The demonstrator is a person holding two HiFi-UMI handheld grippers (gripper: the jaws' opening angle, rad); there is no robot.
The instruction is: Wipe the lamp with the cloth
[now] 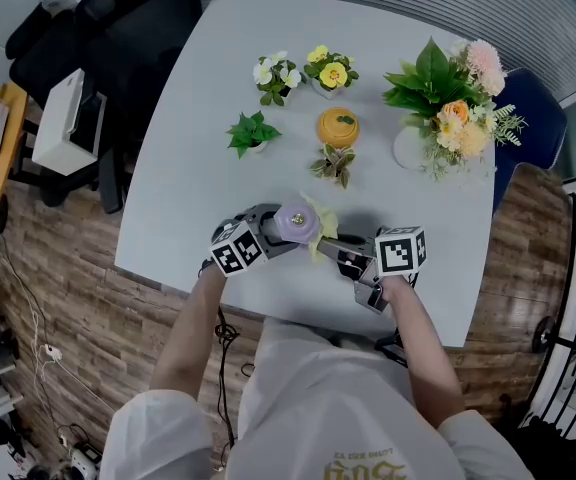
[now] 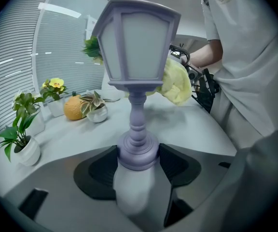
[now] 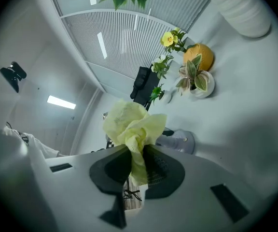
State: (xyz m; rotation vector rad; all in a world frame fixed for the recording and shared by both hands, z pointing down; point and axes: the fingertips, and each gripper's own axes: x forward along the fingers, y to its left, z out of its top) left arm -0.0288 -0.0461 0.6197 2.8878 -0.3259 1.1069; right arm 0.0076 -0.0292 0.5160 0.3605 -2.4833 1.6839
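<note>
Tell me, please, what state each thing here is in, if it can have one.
Lamp, clamped by its base in the left tongs.
Cloth, bunched, pinched in the right tongs, at the lamp's head.
Left tongs, shut on the lamp.
Right tongs, shut on the cloth.

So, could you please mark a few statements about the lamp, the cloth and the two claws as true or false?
1. The left claw is shut low on the lamp. True.
2. The right claw is empty. False: it is shut on the cloth.
3. The cloth is yellow and sits right beside the lamp's head. True.
4. The lamp is red. False: it is pale purple.
5. The lamp is the only thing over the table. False: potted plants and a bouquet stand on its far part.
</note>
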